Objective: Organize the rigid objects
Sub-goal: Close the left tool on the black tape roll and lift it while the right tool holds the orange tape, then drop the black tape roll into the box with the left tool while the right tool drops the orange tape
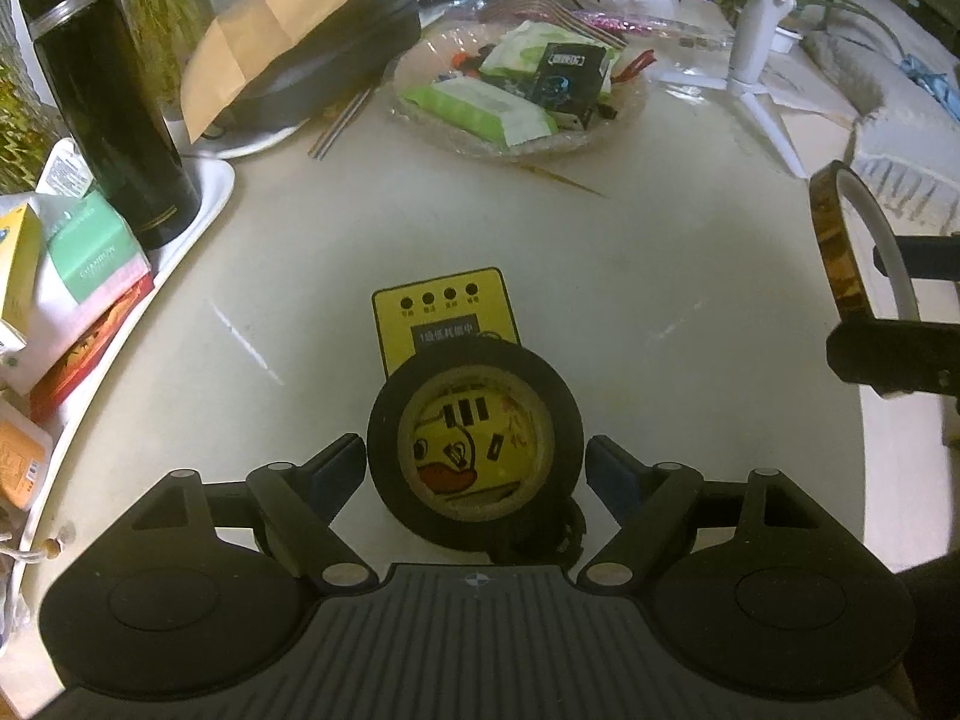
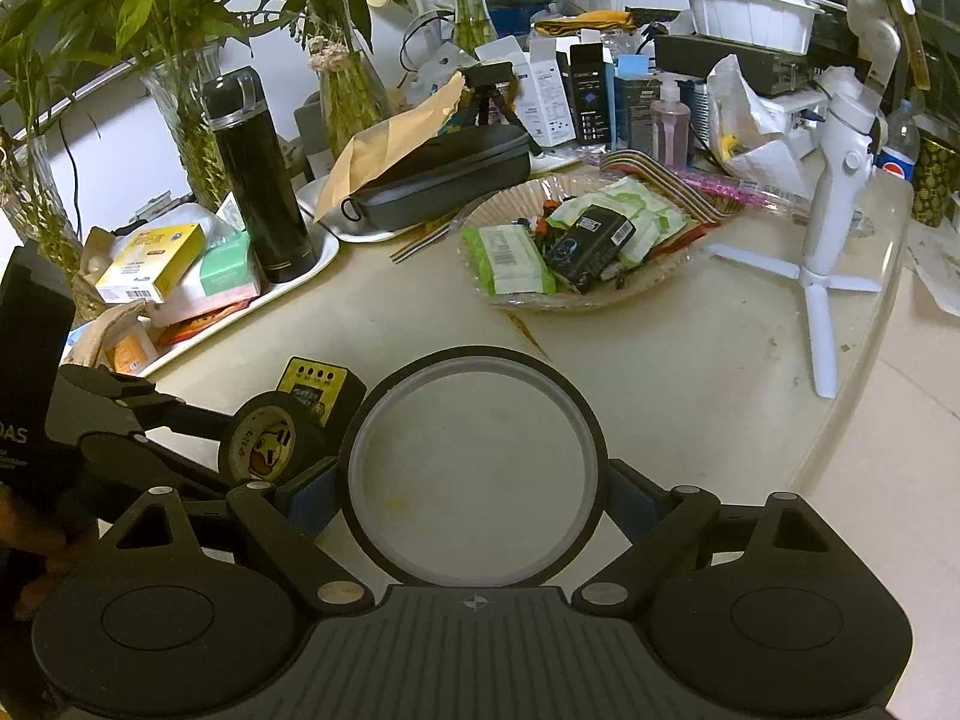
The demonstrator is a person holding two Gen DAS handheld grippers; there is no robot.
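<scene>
The left gripper (image 1: pixel 475 471) sits spread around the black tape roll (image 1: pixel 474 450) lying on the yellow duck card (image 1: pixel 445 319), pads not quite touching, while the right gripper (image 2: pixel 474 495) pinches the wide amber tape ring (image 2: pixel 474 468) above the table (image 2: pixel 690 372).

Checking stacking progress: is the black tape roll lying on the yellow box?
Yes, the black tape roll lies flat on the yellow box, covering its near end.

This looks like a lived-in office or home workroom. A cluttered round cream tabletop (image 2: pixel 690 360) carries glass vases of green bamboo stalks (image 2: pixel 180 108), a tall black thermos flask (image 2: pixel 258 180), small product boxes (image 2: pixel 576 96), a white phone gimbal on a tripod (image 2: pixel 840 180) and a wicker basket of wet-wipe packets (image 2: pixel 576 240).
</scene>
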